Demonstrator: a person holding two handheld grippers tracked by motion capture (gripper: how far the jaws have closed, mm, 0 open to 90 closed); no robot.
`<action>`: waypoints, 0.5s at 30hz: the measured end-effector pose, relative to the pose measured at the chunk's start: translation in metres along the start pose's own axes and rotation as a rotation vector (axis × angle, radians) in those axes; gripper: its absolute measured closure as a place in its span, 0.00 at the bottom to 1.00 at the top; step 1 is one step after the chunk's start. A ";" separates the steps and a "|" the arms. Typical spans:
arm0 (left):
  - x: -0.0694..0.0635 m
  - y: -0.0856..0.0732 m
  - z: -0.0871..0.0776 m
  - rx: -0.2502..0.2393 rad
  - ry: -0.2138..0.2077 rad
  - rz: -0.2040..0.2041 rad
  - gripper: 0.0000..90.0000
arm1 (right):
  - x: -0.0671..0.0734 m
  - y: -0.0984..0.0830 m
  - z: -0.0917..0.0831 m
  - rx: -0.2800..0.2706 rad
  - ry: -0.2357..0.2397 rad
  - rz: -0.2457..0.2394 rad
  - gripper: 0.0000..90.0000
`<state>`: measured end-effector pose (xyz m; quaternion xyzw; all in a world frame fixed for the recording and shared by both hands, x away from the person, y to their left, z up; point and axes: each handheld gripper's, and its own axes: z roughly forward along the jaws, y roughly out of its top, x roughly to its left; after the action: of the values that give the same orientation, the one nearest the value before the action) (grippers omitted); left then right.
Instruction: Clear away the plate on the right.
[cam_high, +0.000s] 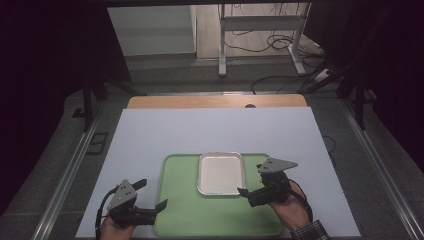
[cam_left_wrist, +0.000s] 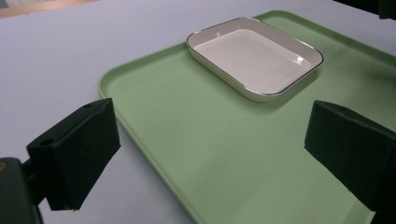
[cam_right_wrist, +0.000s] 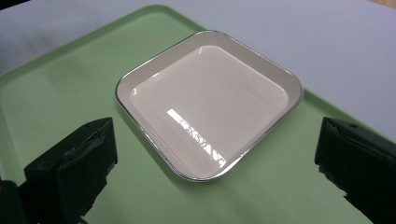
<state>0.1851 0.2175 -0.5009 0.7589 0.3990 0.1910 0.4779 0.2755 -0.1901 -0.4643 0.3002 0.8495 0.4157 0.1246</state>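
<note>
A white rectangular dish (cam_high: 220, 173) with a silvery rim sits empty on the far middle of a green tray (cam_high: 180, 210). My left gripper (cam_high: 152, 194) is open at the tray's near left corner, with nothing between its jaws. In the left gripper view its open jaws (cam_left_wrist: 210, 135) straddle the tray's left edge (cam_left_wrist: 154, 93), and the dish (cam_left_wrist: 254, 58) lies beyond them. My right gripper (cam_high: 249, 178) is open at the dish's near right corner. In the right gripper view its jaws (cam_right_wrist: 217, 137) stand wide apart, clear of the dish (cam_right_wrist: 208, 102) on the tray (cam_right_wrist: 60, 88).
The tray lies on a white sheet (cam_high: 210, 130) covering the table, whose wooden far edge (cam_high: 215, 101) shows. Metal rails (cam_high: 70, 175) run along both sides. Behind the table stand a metal frame (cam_high: 260, 25) and loose cables (cam_high: 280, 42) on the floor.
</note>
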 end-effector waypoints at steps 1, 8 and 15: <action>-0.001 0.000 -0.001 0.000 0.005 0.002 0.03 | -0.001 -0.001 -0.001 -0.002 0.002 0.005 0.00; -0.005 -0.002 -0.006 -0.009 0.029 0.028 0.02 | -0.001 -0.004 -0.009 -0.007 -0.026 -0.013 0.00; -0.004 -0.006 -0.014 -0.030 0.046 0.014 0.01 | -0.003 -0.011 -0.016 -0.021 0.004 0.013 0.00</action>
<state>0.1707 0.2239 -0.4987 0.7497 0.4016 0.2181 0.4786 0.2660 -0.2076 -0.4630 0.3034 0.8433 0.4262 0.1232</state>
